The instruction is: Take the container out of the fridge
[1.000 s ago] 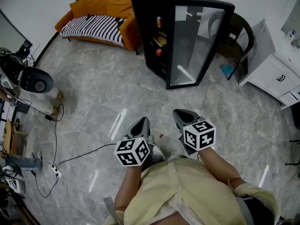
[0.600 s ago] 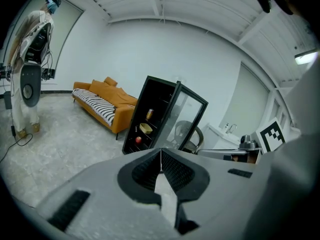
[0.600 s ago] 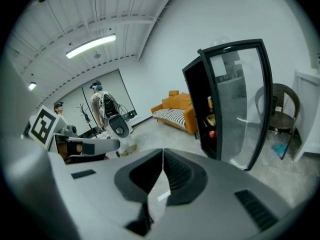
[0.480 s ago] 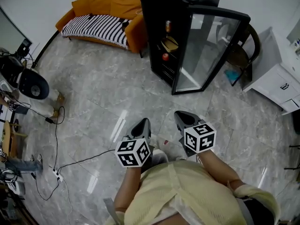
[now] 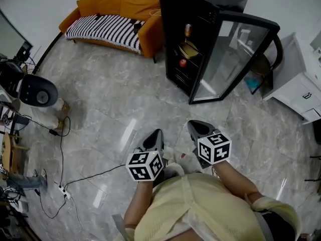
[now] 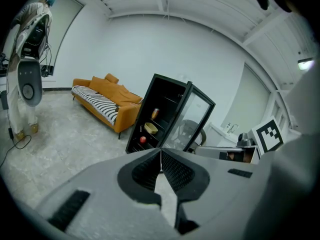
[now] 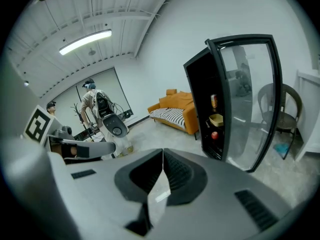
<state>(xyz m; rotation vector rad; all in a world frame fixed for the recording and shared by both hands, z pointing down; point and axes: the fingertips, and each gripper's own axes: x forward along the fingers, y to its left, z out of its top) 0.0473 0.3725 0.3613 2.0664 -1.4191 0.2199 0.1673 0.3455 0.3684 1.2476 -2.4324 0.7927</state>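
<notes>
A black fridge (image 5: 200, 29) stands across the floor with its glass door (image 5: 235, 54) swung open. On its shelves I see a can (image 5: 188, 30), a yellow container (image 5: 189, 49) below it, and a red fruit (image 5: 183, 63) lower down. The left gripper view shows the same container (image 6: 151, 128), and the right gripper view shows that container (image 7: 216, 119) too. My left gripper (image 5: 155, 134) and right gripper (image 5: 195, 127) are held side by side near my body, far short of the fridge. Both are shut with nothing between the jaws.
An orange sofa (image 5: 115, 9) with a striped blanket stands left of the fridge. A chair (image 5: 266, 64) sits behind the glass door and a white cabinet (image 5: 301, 89) is at the right. Cables (image 5: 65, 185) and a white machine (image 5: 35, 92) lie at the left.
The fridge has shifted rightward and a little closer in the head view as I moved. Both grippers stayed shut in about the same place.
</notes>
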